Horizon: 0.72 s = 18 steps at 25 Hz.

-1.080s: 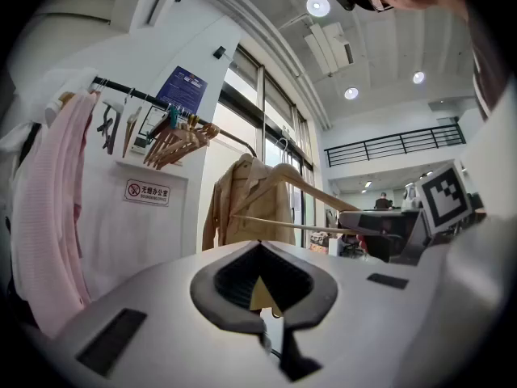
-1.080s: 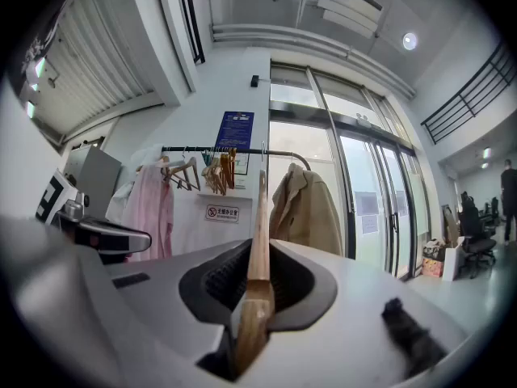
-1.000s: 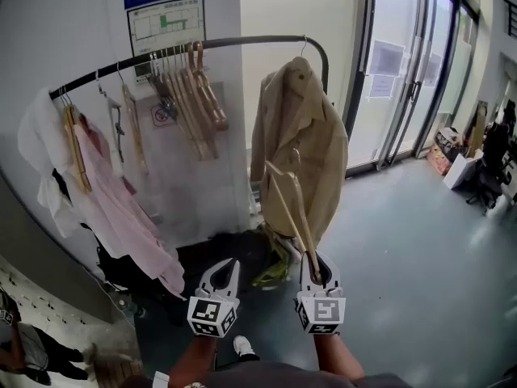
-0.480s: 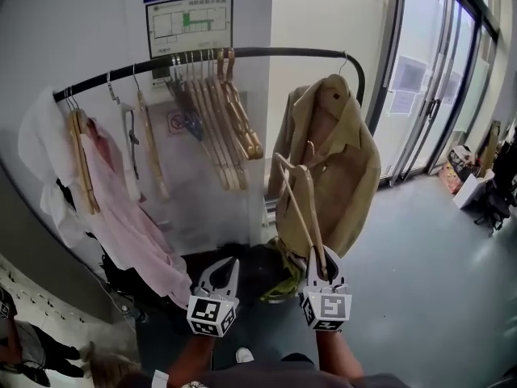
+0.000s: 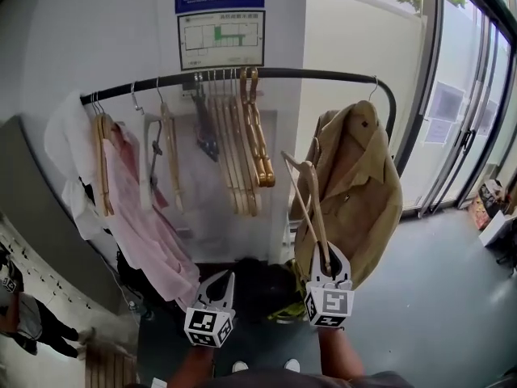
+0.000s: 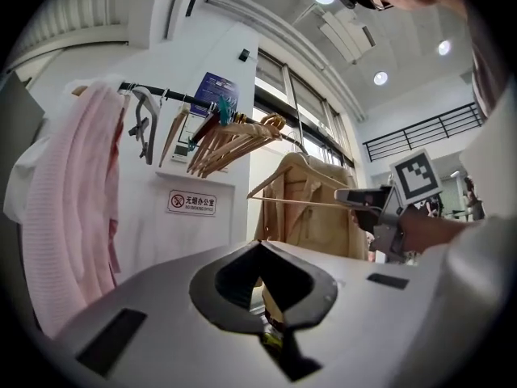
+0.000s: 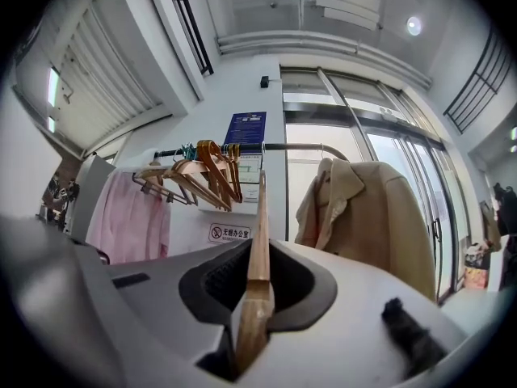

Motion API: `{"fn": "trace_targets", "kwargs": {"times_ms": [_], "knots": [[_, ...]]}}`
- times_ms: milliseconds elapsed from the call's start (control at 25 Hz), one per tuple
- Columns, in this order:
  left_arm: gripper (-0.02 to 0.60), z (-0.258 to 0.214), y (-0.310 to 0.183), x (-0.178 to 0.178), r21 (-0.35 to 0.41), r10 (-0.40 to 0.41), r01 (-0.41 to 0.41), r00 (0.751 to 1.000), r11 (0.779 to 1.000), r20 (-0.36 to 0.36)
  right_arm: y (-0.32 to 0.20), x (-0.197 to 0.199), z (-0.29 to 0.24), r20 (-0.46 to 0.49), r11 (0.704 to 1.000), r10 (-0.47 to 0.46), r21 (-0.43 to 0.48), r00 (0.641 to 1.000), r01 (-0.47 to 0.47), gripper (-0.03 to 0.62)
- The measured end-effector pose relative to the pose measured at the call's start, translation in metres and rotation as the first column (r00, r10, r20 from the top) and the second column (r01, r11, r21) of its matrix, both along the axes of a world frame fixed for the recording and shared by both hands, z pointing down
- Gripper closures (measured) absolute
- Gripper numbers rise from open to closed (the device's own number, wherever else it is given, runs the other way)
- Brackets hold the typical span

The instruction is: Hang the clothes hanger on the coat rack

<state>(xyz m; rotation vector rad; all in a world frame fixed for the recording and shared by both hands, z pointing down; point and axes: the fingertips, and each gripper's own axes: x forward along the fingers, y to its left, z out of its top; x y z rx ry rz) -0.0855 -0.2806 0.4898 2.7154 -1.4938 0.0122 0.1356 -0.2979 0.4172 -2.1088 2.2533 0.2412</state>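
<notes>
right gripper [image 5: 327, 257] clenched on wooden hanger [image 5: 317, 217] by its low end, hook up at 12 o'clock, likely to reach the coat rack [image 5: 307, 73]. left gripper [image 5: 223, 277] closed, empty.

On the coat rack [image 5: 242, 75], a shirt [image 5: 137, 208] is hung toward the left end, a bunch of hangers [image 5: 242, 148] at the middle and a jacket [image 5: 355, 184] at the right end. A notice [image 5: 220, 39] is fixed to the wall behind the coat rack. Below the coat rack, just before the jacket, the clothes hanger [image 5: 311, 208] is held in the right hand-held gripper [image 5: 329, 257]. The left hand-held gripper [image 5: 220, 281] is found lower, under the bunch of hangers.
</notes>
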Motion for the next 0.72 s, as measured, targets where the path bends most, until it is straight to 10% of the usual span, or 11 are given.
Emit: {"fn": "trace_targets", "kwargs": {"times_ms": [720], "knots": [[0.58, -0.014, -0.005, 0.008, 0.031, -0.063, 0.063, 0.998, 0.998, 0.001, -0.079, -0.017, -0.126, -0.004, 0.989, -0.096, 0.11, 0.995, 0.096, 0.54]]}}
